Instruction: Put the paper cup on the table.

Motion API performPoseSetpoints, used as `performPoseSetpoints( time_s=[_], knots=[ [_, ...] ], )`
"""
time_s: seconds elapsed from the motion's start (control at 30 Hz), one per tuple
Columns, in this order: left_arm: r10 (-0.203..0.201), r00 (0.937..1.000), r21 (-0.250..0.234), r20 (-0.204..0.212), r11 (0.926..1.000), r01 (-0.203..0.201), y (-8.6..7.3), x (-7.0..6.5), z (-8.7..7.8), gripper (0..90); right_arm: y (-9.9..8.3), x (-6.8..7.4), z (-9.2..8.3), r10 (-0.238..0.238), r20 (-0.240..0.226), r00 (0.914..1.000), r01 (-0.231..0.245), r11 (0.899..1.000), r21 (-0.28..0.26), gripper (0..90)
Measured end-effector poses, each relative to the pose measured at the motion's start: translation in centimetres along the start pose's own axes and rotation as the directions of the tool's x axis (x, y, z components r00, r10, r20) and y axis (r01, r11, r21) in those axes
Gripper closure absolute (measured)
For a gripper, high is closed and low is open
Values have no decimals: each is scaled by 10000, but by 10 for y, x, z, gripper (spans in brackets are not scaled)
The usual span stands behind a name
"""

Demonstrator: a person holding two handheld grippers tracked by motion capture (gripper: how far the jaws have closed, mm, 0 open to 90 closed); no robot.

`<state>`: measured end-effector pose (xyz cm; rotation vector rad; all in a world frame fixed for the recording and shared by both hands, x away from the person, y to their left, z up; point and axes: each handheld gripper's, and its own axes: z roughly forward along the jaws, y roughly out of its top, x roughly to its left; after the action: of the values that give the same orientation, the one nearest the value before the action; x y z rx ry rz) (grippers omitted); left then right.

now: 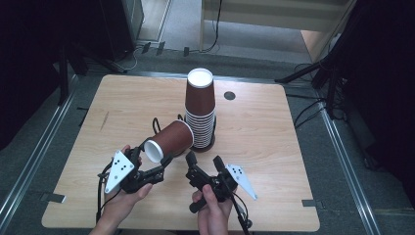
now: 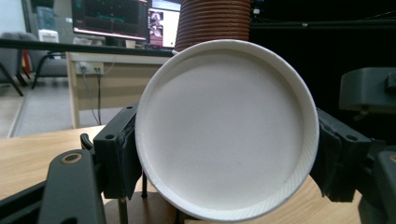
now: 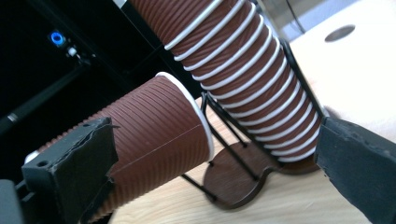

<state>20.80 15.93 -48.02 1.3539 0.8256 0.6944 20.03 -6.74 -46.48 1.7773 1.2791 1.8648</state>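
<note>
A brown ribbed paper cup [image 1: 171, 139] hangs tilted just above the wooden table [image 1: 274, 147], its white bottom [image 2: 226, 128] facing me and its mouth toward the stack. My left gripper [image 1: 152, 153] is shut on the cup's base end, one pad on each side [image 2: 119, 154]. A tall stack of upside-down brown cups [image 1: 200, 105] stands in a black wire holder [image 3: 233, 179] behind it. My right gripper [image 1: 204, 160] is open just in front of the holder, nothing between its jaws. In the right gripper view the held cup [image 3: 149, 135] and the stack [image 3: 243, 74] lie beyond them.
A round grey grommet [image 1: 229, 95] sits in the table's far right part. Black stand legs [image 1: 303, 73] and cables lie on the floor around the table. A desk with monitors [image 2: 112, 18] stands beyond the far edge.
</note>
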Motion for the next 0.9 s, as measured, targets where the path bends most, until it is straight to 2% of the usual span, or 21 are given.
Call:
performPoseSetpoints(
  time_s=[0.13, 0.17, 0.2, 0.23, 0.27, 0.3, 0.47, 0.5, 0.53, 0.63, 0.7, 0.73, 0.77, 0.83, 0.87, 0.9],
  knots=[
    [-74, 9999, 2, 147, 10000, 74, -4, -4, 3, 239, -3, -1, 0, 1007, -283, 9945, -999, 9946, 274, 0],
    [-74, 9999, 2, 147, 10000, 74, -4, -4, 3, 239, -3, -1, 0, 1007, -283, 9945, -999, 9946, 274, 0],
    [-40, 9998, 1, 220, 10000, 40, -5, -5, 3, 239, -3, -2, -1, 1382, -324, 9899, -1371, 9900, 338, 0],
    [-60, 9995, -46, 297, 10000, 62, -5, -8, 4, 239, -3, -3, 0, 2055, -420, 9778, -2035, 9779, 471, 0],
    [-101, 9992, -81, 386, 9999, 104, -6, -9, 4, 239, -3, -3, 0, 2343, -419, 9713, -2321, 9713, 522, 0],
    [-133, 9990, -132, 437, 9998, 139, -6, -10, 4, 239, -4, -4, 1, 2507, -449, 9670, -2482, 9671, 554, 0],
    [-91, 9975, -277, 704, 9996, 110, -6, -13, 4, 239, -3, -6, 4, 3542, -295, 9347, -3521, 9341, 583, 0],
    [-125, 9972, -279, 733, 9995, 146, -7, -14, 5, 239, -3, -5, 4, 3652, -265, 9305, -3634, 9300, 557, 0],
    [-125, 9972, -279, 733, 9995, 146, -7, -14, 5, 239, -3, -5, 4, 3652, -265, 9305, -3634, 9300, 557, 0],
    [-175, 9962, -241, 848, 9995, 196, -9, -15, 6, 239, -1, -5, 7, 4367, -279, 8992, -4333, 8975, 826, 0],
    [-197, 9959, -251, 887, 9994, 220, -9, -15, 6, 239, -1, -7, 8, 4906, -334, 8708, -4851, 8682, 1045, 0],
    [-170, 9956, -248, 918, 9995, 194, -10, -16, 6, 239, -1, -7, 8, 4906, -334, 8708, -4851, 8682, 1045, 0],
    [-185, 9951, -245, 969, 9995, 210, -10, -17, 6, 239, -1, -8, 9, 5280, -427, 8481, -5209, 8459, 1145, 0],
    [-166, 9946, -217, 1025, 9996, 190, -11, -17, 7, 239, -1, -8, 10, 5527, -475, 8320, -5438, 8295, 1271, 0],
    [-166, 9946, -217, 1025, 9996, 190, -11, -17, 7, 239, -1, -8, 10, 5527, -475, 8320, -5438, 8295, 1271, 0],
    [-171, 9944, -213, 1044, 9996, 194, -12, -18, 7, 239, -1, -9, 11, 5759, -526, 8158, -5658, 8137, 1335, 0]
  ],
)
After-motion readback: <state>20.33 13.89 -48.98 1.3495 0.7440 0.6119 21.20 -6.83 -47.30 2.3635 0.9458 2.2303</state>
